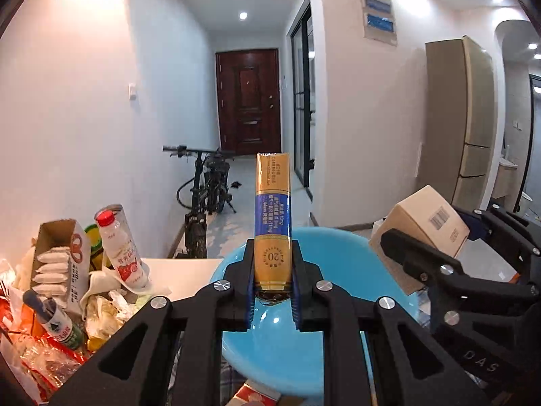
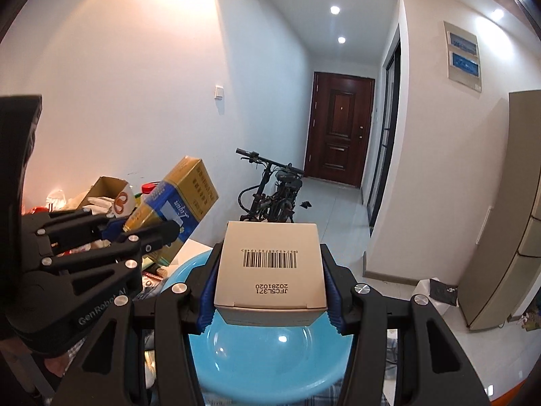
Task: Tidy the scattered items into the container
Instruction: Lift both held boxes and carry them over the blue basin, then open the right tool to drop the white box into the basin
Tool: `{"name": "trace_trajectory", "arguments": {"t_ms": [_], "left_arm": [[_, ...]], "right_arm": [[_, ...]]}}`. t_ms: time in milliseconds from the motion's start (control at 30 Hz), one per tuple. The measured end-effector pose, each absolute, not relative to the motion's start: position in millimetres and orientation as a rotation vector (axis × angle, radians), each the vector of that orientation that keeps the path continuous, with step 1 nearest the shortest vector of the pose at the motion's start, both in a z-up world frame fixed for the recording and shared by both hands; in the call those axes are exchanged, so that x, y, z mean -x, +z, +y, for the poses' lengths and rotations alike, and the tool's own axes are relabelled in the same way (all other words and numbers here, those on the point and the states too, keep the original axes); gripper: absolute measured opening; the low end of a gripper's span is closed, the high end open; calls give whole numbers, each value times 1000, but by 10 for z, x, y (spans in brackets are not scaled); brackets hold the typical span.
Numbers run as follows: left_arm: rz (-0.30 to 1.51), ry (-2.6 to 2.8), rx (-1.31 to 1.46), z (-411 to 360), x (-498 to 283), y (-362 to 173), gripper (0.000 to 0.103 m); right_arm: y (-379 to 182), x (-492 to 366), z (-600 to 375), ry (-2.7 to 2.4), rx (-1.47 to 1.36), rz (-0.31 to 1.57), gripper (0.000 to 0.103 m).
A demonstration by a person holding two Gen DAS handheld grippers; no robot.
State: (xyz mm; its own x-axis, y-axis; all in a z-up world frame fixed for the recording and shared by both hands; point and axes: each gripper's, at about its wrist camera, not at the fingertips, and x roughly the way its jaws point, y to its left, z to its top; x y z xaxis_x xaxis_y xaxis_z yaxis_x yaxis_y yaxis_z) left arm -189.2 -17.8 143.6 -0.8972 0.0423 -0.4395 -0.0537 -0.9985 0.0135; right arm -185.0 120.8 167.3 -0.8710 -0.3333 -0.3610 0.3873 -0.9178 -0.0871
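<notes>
Two grippers each carry a piece of clutter above the blue basin (image 2: 270, 355), which reads as the container for the task. The left gripper (image 1: 273, 282) is clamped on the narrow edges of a gold-and-blue carton (image 1: 272, 216), gripped at its near end so that the long body juts forward beyond the basin's far rim; holding it by the thin sides keeps the blue pads flat against it. The right gripper (image 2: 269, 289) is closed on a plain cardboard box (image 2: 270, 267) with a barcode on top, its pads pressing the two side walls, the box sitting squarely over the basin's near half. Both tools tilt slightly downward toward the basin, side by side, the left one just to the left of the right and angled inward toward the bowl. To the left of the basin, on the table (image 1: 182, 270), more clutter waits: a red-capped drink bottle (image 1: 121, 247), an open box of white packets (image 1: 59, 260) and crumpled wrappers. Judging by the poses, both loads appear ready to be let go into the basin.
</notes>
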Motion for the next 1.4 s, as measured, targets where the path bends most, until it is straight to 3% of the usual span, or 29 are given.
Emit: {"name": "trace_trajectory", "arguments": {"t_ms": [367, 1400], "left_arm": [[37, 2987, 844, -194, 2238, 1063, 15], [10, 2989, 857, -252, 2287, 1070, 15]], "right_arm": [[1160, 2360, 1040, -2668, -636, 218, 54], [1178, 2349, 1135, -2677, -638, 239, 54]]}}
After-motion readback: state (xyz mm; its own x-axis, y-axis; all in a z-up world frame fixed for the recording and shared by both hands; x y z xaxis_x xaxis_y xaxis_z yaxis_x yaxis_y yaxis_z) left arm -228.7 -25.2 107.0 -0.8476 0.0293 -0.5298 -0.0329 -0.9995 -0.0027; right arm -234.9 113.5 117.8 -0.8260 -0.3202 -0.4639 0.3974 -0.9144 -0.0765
